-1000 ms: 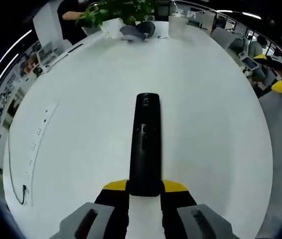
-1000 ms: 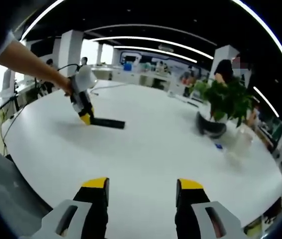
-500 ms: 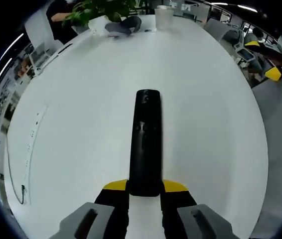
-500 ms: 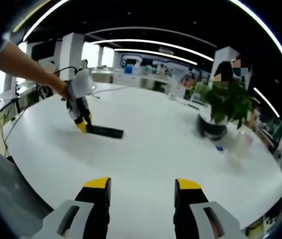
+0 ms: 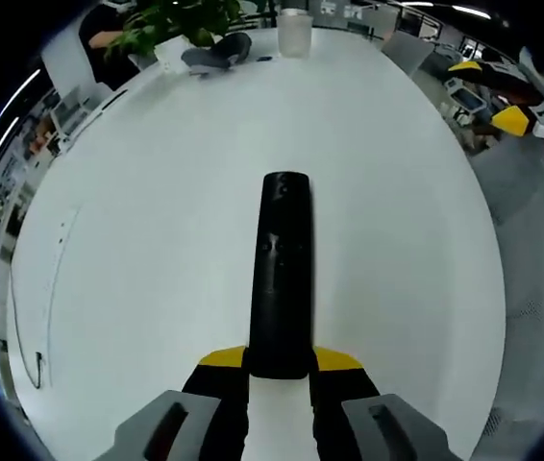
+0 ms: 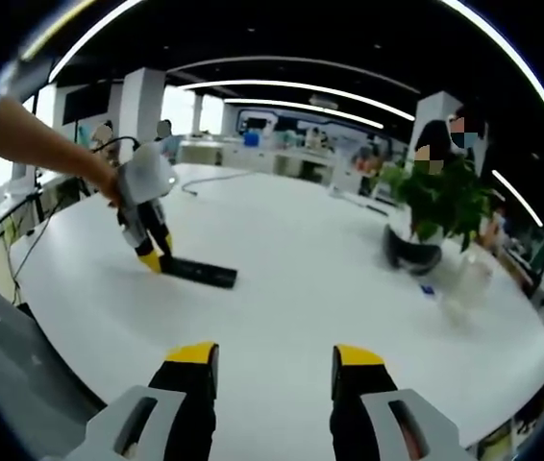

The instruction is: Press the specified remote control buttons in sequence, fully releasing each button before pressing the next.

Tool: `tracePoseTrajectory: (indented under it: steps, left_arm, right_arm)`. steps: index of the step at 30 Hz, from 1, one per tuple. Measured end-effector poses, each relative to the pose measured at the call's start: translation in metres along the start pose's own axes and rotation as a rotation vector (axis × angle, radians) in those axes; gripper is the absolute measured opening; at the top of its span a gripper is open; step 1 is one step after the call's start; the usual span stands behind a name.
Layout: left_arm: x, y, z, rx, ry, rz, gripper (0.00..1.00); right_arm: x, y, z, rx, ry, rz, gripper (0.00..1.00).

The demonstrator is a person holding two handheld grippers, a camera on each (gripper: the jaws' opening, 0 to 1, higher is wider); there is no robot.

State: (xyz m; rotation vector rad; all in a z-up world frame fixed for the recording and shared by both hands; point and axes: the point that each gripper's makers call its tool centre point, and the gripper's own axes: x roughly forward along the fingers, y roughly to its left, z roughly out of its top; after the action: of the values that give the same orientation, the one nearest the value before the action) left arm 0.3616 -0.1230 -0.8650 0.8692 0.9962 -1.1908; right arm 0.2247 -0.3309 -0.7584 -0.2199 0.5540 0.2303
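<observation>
While the left gripper (image 5: 280, 363) clamps the near end of the black remote control (image 5: 281, 272) over the white table (image 5: 157, 240), the right gripper (image 6: 275, 357) stands open, remote ahead-left.

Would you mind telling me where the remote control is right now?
The black remote control lies on the white table, its near end clamped in the left gripper. In the right gripper view it sits left of centre, far from the potted plant.

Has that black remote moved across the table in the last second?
Yes. In the right gripper view the remote, held by the left gripper, has dropped lower, farther from the plant.
</observation>
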Motion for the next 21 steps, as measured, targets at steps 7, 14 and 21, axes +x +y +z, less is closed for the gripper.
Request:
tracePoseTrajectory:
  steps: [7, 14, 21]
  left_arm:
    - [-0.001, -0.019, -0.002, -0.004, -0.004, 0.000, 0.23]
    - [-0.003, -0.039, -0.003, -0.004, -0.009, -0.002, 0.23]
    - [-0.004, -0.057, -0.004, -0.012, -0.019, 0.005, 0.23]
  right_arm:
    - [0.000, 0.005, 0.002, -0.003, -0.006, 0.024, 0.42]
    - [-0.001, 0.008, 0.002, -0.001, -0.006, 0.042, 0.39]
    - [0.000, 0.015, 0.001, -0.005, 0.011, 0.077, 0.32]
